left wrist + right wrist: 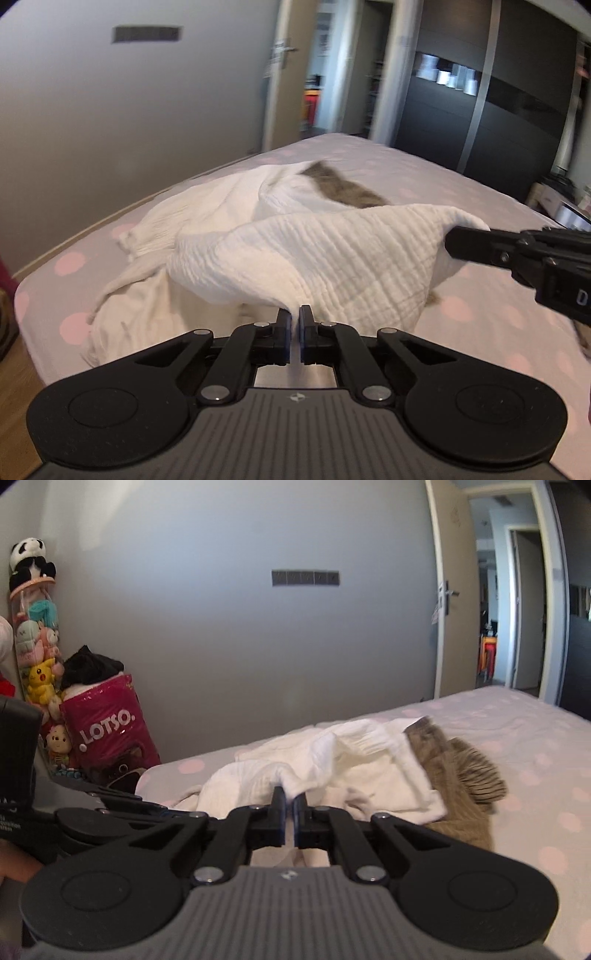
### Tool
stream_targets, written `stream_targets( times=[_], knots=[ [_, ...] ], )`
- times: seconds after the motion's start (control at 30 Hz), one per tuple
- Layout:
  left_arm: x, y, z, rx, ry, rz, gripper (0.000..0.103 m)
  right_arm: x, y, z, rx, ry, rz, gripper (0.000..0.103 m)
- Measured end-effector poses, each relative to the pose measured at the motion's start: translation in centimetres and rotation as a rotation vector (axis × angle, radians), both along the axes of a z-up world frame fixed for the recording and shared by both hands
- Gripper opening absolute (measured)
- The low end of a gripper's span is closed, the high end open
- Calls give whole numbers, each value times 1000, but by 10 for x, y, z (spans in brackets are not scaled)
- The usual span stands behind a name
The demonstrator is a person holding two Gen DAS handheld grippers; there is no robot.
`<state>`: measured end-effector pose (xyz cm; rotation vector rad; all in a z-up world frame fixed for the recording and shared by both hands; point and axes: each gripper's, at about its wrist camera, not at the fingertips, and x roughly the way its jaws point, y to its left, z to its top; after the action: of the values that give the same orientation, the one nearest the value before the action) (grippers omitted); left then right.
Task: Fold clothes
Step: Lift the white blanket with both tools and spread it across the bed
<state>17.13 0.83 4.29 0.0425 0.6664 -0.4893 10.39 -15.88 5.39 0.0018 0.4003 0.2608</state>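
Bedroom: grey wall, open door, dark wardrobe. Bed with a grey sheet dotted pale pink [424,192] carries the clothes.

White crinkled cotton garment [295,251] lies partly on the bed and is partly raised off it. A brown-grey ribbed knitted garment [465,771] lies beyond it, touching it and half covered by its far edge.

Left gripper [294,317]: jaws pressed together on a pinch of the white cloth at its near edge. Right gripper [290,797]: jaws likewise closed on a bunch of the same cloth; in the left view its black tip [465,243] sits at the garment's right-hand corner. The cloth between the two grips is stretched into a raised span, and the rest trails slack and rumpled toward the left edge of the bed.

Judgement: the white garment is mid-handling, held up by one edge at two points, either being spread out flat or carried over into a fold; the blur does not settle which.

Next move calls for both grips kept tight and level, the span kept taut, and the trailing part kept clear of the knitted piece.
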Motion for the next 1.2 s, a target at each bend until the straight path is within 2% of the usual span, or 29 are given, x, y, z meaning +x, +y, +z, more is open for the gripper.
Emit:
stream_targets(
  times=[0.17,0.27,0.33,0.4,0.63,0.77,0.87,0.97,1.03,1.2],
  knots=[
    [-64,-19,10,-5,-17,-135,3,-84,-32,16,7,-27,-96,4],
    [-92,-31,10,25,-21,-203,9,-138,-57,14,-4,-25,-177,4],
    [-108,-38,9,87,-53,-210,9,-172,-78,9,-2,-16,-261,4],
    [-118,-42,7,111,-61,-234,10,-204,-103,2,9,7,-355,4],
    [-139,-57,4,158,-61,-282,16,-307,-196,-23,35,86,-742,4],
    [-140,-70,-1,164,-56,-329,24,-341,-231,-42,22,169,-912,4],
    [-135,-81,-10,172,-47,-364,27,-347,-244,-62,66,261,-905,6],
    [-128,-93,-21,193,-61,-391,31,-339,-239,-79,26,328,-889,22],
    [-124,-100,-27,198,-72,-407,42,-338,-231,-87,-21,342,-891,35],
    [-119,-121,-46,236,-128,-451,46,-315,-211,-113,-60,393,-768,39]
  ],
)
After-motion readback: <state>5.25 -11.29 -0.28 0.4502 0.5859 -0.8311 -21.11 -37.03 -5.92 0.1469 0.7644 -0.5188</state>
